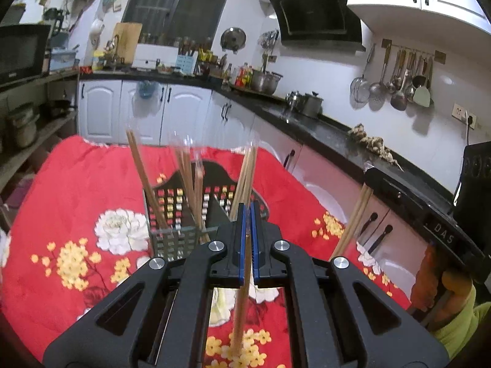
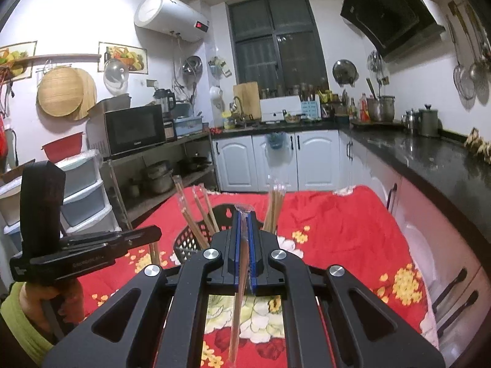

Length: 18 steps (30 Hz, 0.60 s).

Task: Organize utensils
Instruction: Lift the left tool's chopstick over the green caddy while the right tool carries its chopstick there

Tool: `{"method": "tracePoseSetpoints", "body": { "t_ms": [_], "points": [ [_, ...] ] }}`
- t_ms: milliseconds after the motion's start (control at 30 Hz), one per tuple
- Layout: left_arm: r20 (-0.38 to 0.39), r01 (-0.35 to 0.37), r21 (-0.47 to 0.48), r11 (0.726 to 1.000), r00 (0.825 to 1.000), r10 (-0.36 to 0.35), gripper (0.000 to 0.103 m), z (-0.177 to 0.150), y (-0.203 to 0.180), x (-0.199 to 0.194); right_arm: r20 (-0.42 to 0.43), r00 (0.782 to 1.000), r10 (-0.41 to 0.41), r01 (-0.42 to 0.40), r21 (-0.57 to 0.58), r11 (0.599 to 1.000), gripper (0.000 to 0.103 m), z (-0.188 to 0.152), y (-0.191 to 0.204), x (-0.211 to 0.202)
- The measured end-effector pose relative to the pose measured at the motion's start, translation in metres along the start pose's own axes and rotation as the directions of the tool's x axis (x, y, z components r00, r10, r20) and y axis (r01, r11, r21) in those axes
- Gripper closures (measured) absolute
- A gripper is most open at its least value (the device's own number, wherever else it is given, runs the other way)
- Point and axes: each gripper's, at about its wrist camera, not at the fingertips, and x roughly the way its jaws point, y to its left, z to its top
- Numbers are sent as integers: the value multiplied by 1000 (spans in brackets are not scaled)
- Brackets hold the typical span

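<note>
Both grippers are gripping chopsticks. From the left wrist camera, the left gripper (image 1: pixel 248 207) is pressing its blue pads (image 1: pixel 241 239) together on a wrapped pair of chopsticks (image 1: pixel 242 294), which is running down between the jaws and hanging blurred over the red floral tablecloth (image 1: pixel 76 202). Ahead of it the black utensil basket (image 1: pixel 181 214) is sitting on the cloth, with several more wrapped pairs (image 1: pixel 144 181) standing tilted inside it. Only this view is showing the far right: a hand (image 1: pixel 429 282) with a yellow-green sleeve, and another pair of chopsticks (image 1: pixel 353 224) slanting up beside it.

From the right wrist camera, the right gripper (image 2: pixel 244 214) is likewise clamped on its own wrapped pair (image 2: pixel 241 291), the clear wrapper poking out past the fingertips. Here the basket (image 2: pixel 187 245) is lying mostly hidden behind the gripper body. This view alone is showing the left gripper from the side (image 2: pixel 147 233), held by a hand (image 2: pixel 52 300) at the lower left, plus the microwave (image 2: pixel 135 128) on the shelf.
</note>
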Motion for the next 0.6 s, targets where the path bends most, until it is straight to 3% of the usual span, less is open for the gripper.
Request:
{"method": "tracePoseSetpoints", "body": {
  "t_ms": [233,600],
  "points": [
    [82,-28,8,1000,996,28,102,28,3,-17,57,998,1,2,-44,999,98,20,6,-2],
    [218,-96,29,995,972,87,102,80,5,-37,134,991,3,8,-80,997,98,56,9,15]
  ]
}}
